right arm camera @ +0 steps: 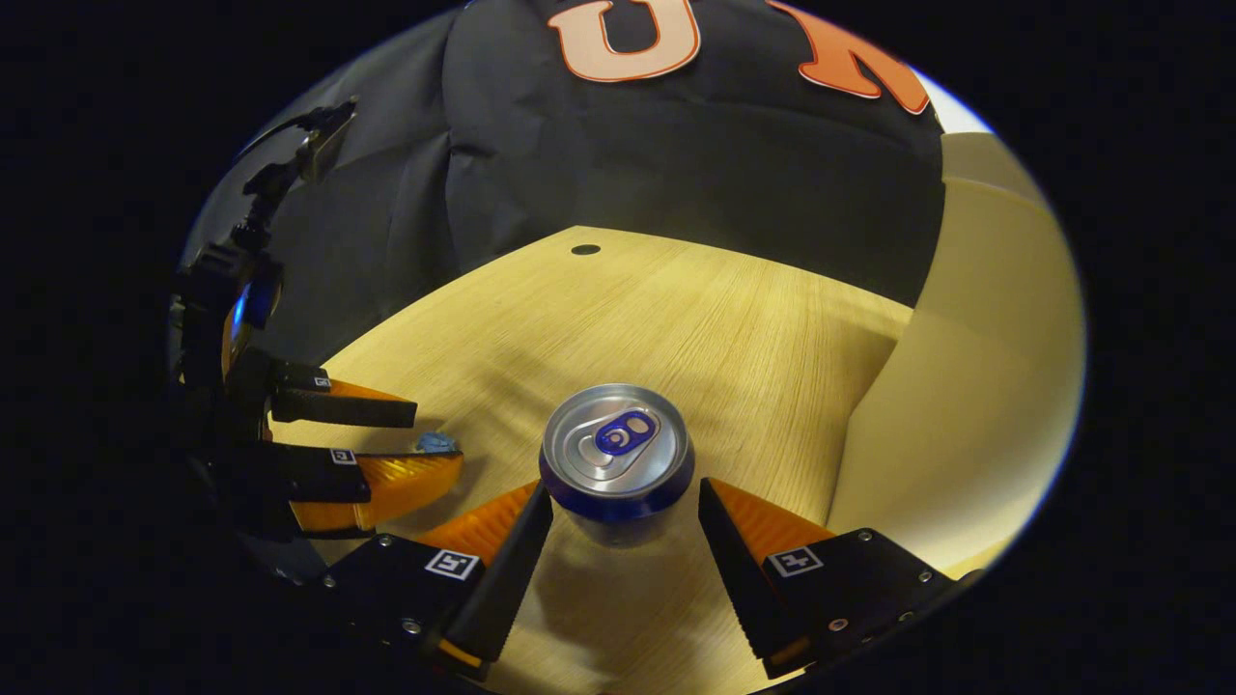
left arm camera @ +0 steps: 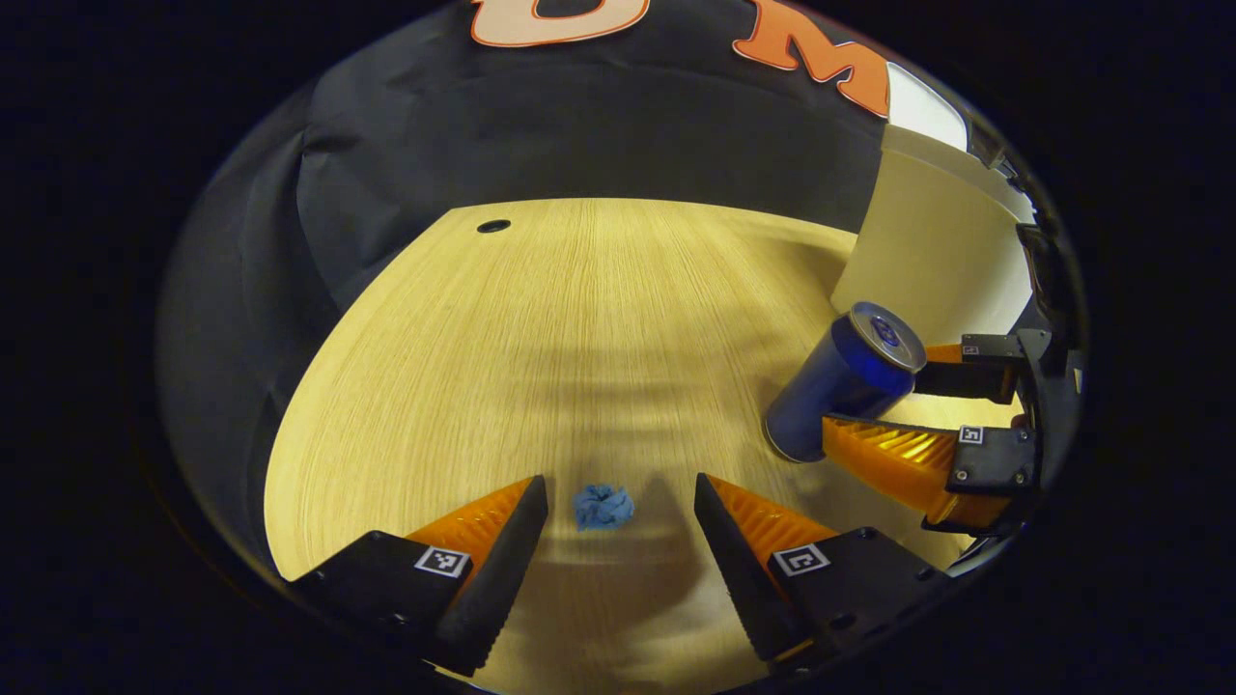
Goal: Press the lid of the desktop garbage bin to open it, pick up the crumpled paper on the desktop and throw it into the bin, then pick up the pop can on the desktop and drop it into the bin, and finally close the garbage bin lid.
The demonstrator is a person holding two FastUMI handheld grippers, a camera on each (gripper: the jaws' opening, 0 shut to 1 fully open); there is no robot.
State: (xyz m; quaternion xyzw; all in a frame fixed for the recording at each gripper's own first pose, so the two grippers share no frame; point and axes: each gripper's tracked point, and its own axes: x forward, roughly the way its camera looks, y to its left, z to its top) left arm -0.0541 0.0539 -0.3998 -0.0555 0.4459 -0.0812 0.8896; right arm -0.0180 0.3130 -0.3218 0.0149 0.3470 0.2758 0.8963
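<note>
A blue crumpled paper (left arm camera: 603, 507) lies on the wooden desktop (left arm camera: 579, 319), between the wide-apart fingers of my left gripper (left arm camera: 619, 481), which is open. The blue pop can (right arm camera: 616, 454) stands upright with its silver top towards the camera. My right gripper (right arm camera: 626, 487) is open, one finger on each side of the can. In the left gripper view the can (left arm camera: 850, 381) and the right gripper (left arm camera: 871, 398) sit at the right, in front of the cream garbage bin (left arm camera: 932, 251). The bin's lid is not clear to me.
The bin's cream wall (right arm camera: 966, 386) stands close on the right of the can. A small dark hole (left arm camera: 493, 226) marks the desktop's far part. The black cloth wall rises behind the desk. The left gripper (right arm camera: 439, 436) straddles the paper (right arm camera: 436, 443) at the left.
</note>
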